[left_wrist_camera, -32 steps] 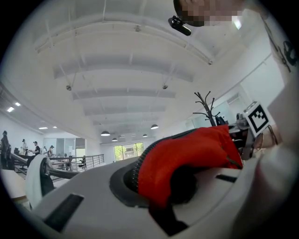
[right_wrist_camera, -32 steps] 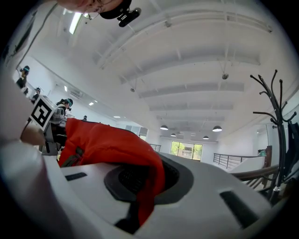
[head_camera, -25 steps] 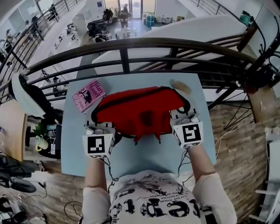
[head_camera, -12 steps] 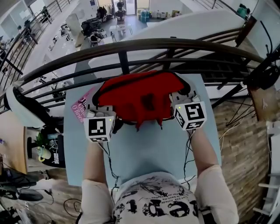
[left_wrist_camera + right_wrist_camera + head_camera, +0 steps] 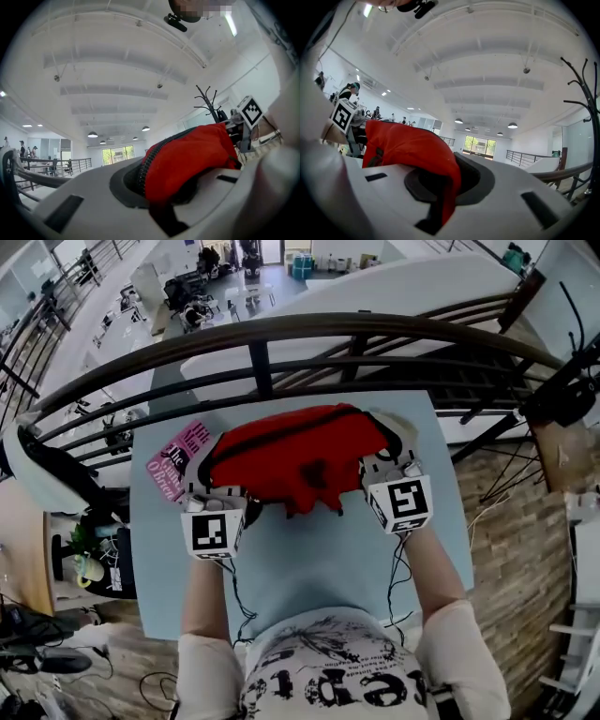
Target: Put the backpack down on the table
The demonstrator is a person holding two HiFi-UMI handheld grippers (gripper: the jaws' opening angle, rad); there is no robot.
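- Two grippers are mine here, and each is pinched onto one end of the red backpack (image 5: 295, 454).
- My left gripper (image 5: 208, 498) has its jaws almost together. The left gripper view shows a fold of the red cloth squeezed between them, right beside the black zip (image 5: 143, 166).
- My right gripper (image 5: 380, 468) is just as narrow. In the right gripper view a flap of the same red fabric hangs down through the slim gap, clamped there.
- The backpack stretches sideways between my two grippers over the far half of the pale blue table (image 5: 319, 559), its bulk bowed upward in the middle.
- Whether its underside is resting on the tabletop I cannot tell from the head view.
- My forearms reach in from the table's near edge, with both grippers pointing roughly level away from me.
- The pink book (image 5: 175, 463) lies on the table's far left part, just beside the bag's left end and my left gripper.
- The dark metal railing (image 5: 281, 334) curves past the table's far edge.
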